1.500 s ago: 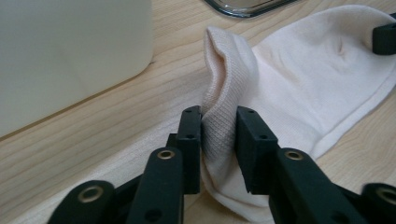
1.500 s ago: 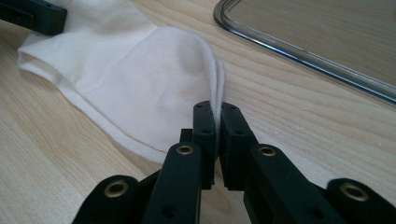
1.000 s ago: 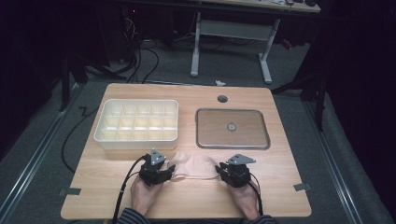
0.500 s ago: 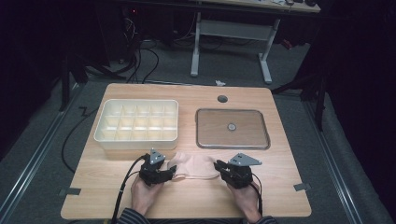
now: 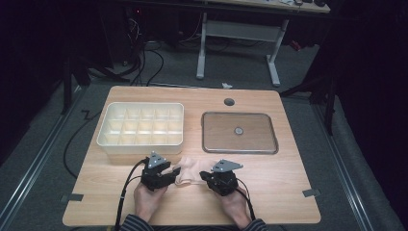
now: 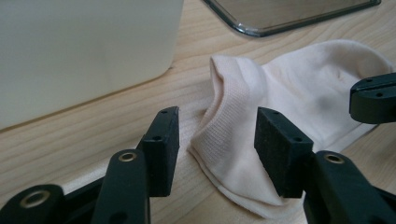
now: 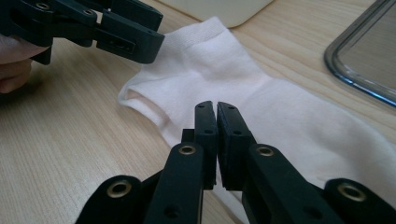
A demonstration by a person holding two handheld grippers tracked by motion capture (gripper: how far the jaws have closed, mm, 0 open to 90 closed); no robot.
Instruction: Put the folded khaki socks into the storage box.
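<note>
A pale cream sock (image 5: 190, 169) lies flat on the wooden table (image 5: 288, 183) near its front edge, between my two grippers. My left gripper (image 6: 217, 121) is open. Its jaws have just been closing and straddle the ribbed cuff of the sock (image 6: 233, 140) without pressing on it. In the high view this left gripper (image 5: 166, 174) sits at the sock's left end. My right gripper (image 7: 217, 108) is shut, its tips over the middle of the sock (image 7: 261, 107), and I see no fabric between the pads. From above, the right gripper (image 5: 211, 179) is at the sock's right end.
A cream box (image 5: 139, 146) divided into several cells stands behind the left gripper. A metal-rimmed tray (image 5: 240, 151) lies behind the right one. A cable hole (image 5: 229, 102) is at the table's back. Beyond the table stands a second desk's frame (image 5: 202, 43).
My right hand has moved left, up to the sock's right end. The left hand has stayed where it was.
</note>
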